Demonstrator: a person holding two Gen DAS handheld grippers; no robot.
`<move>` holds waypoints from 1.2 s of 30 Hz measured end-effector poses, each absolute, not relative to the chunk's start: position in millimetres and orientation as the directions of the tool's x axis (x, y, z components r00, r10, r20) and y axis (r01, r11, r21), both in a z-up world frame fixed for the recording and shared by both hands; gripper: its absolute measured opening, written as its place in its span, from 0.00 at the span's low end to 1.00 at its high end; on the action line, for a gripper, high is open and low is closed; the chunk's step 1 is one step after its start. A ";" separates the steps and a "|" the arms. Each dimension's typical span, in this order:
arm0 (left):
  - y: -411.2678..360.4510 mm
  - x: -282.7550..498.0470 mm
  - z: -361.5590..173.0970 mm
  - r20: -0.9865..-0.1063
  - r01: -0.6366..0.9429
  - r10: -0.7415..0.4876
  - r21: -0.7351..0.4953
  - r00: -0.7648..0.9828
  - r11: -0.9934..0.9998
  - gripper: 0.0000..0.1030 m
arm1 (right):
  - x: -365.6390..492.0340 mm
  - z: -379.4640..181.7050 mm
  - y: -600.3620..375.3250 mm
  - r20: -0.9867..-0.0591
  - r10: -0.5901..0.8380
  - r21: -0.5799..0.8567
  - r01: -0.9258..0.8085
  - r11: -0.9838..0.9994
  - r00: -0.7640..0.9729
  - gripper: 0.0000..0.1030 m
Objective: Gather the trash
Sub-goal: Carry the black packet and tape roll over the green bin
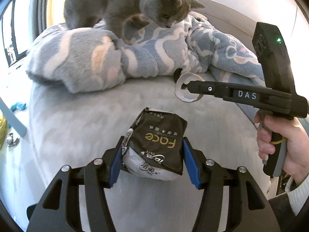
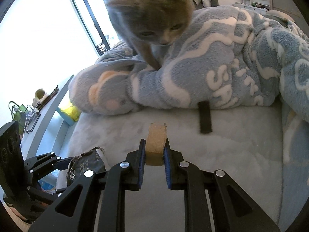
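Left gripper clenched w/ blue pads on crumpled black-and-white plastic tissue pack, held just above pale grey bed sheet. Right gripper grasps flattened brown cardboard tube, nearer the blue-and-white fleece blanket. Grey cat stands on blanket, head down. Small black strip lies at blanket's edge.

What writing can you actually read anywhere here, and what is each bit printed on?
"Face" and "TISSUE": on the black tissue pack clamped in the left gripper. The pack's Chinese characters are too small to read.
"DAS": on the white label on the right gripper, which grips the cardboard tube.
"SA...": partial raised letters on the blue fleece blanket; the rest is folded away.
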State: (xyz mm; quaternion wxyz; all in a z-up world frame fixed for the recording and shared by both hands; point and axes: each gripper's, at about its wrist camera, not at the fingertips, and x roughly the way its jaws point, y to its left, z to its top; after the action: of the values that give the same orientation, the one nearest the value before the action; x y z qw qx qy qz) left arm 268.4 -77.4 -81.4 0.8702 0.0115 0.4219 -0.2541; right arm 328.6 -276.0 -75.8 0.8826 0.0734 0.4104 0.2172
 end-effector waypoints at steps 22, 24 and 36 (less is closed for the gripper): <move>14.9 180.6 -69.1 -0.758 0.231 -0.259 -0.147 0.598 0.962 0.58 | 243.9 -66.5 -203.7 -0.672 0.515 0.307 -0.432 0.848 0.532 0.17; 25.8 179.0 -69.1 -0.760 0.201 -0.246 -0.154 0.602 0.967 0.58 | 239.7 -67.6 -196.2 -0.675 0.521 0.305 -0.444 0.842 0.523 0.17; 90.0 174.0 -87.9 -0.794 0.076 -0.158 -0.141 0.587 0.987 0.58 | 230.3 -66.5 -136.8 -0.674 0.572 0.316 -0.519 0.794 0.466 0.17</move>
State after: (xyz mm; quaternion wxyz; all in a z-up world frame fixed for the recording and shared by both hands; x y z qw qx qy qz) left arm 174.0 90.0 -87.9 0.8895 -0.0457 0.4499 -0.0659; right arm 230.3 -136.8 -66.5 0.8557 0.0330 0.4063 0.3189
